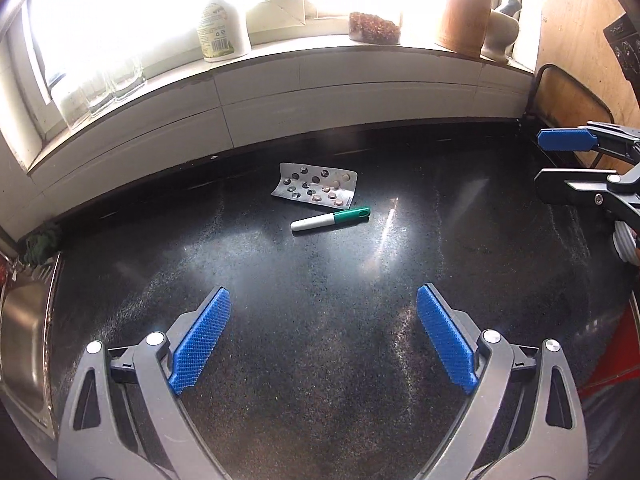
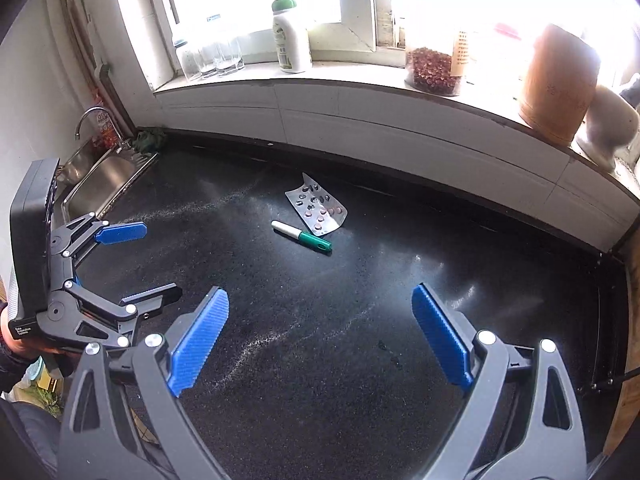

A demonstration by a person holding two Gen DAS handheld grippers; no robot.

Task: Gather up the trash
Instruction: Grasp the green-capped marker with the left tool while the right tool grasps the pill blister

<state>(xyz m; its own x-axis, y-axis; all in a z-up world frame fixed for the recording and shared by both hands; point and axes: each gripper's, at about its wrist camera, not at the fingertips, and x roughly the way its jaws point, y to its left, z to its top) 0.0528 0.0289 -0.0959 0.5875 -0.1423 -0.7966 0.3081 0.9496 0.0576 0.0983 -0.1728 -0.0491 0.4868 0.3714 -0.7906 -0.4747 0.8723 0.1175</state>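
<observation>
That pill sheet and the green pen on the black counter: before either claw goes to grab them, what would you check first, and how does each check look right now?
1. Left gripper open and holding nothing: ok.
2. Right gripper open and holding nothing: ok.
3. Blister pack in plain sight, nothing on top of it: ok.
4. Marker apart from the pack, so it can be taken alone: cannot tell; in the right wrist view they look very close.
5. Bare countertop between the grippers and the trash: ok.
6. A bin to drop the trash into: cannot tell; none in view.

Green-and-white marker (image 1: 331,219) on speckled black countertop (image 1: 320,320)
</observation>
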